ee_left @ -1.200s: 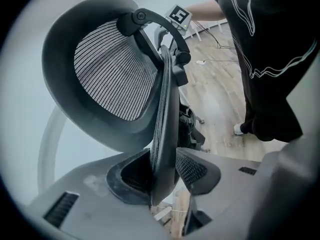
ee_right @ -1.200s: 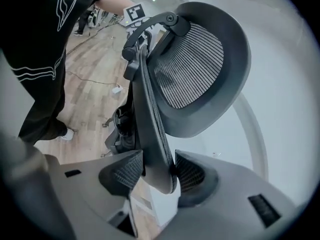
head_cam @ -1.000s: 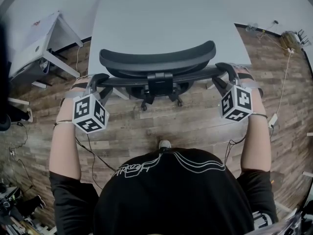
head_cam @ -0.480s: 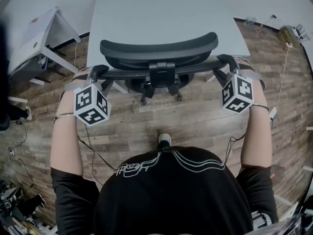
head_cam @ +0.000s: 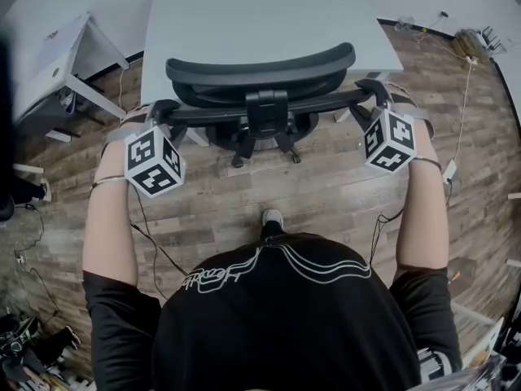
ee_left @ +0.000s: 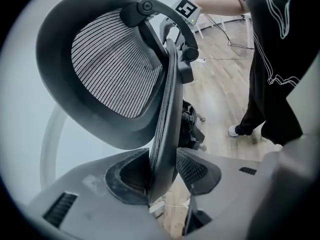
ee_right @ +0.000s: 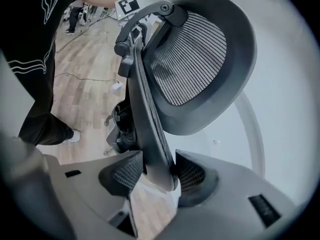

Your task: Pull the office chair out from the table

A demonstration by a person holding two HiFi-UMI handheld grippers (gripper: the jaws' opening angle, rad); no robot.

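Firmly, left gripper (ee_left: 163,170) and right gripper (ee_right: 158,173) tight on opposite office chair (head_cam: 260,75) edges

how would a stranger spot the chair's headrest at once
Find the big grey table; the black office chair sits at its near edge. The headrest is the curved mesh pad at the chair's top, broader and more bowed than the thin backrest rim beneath it.
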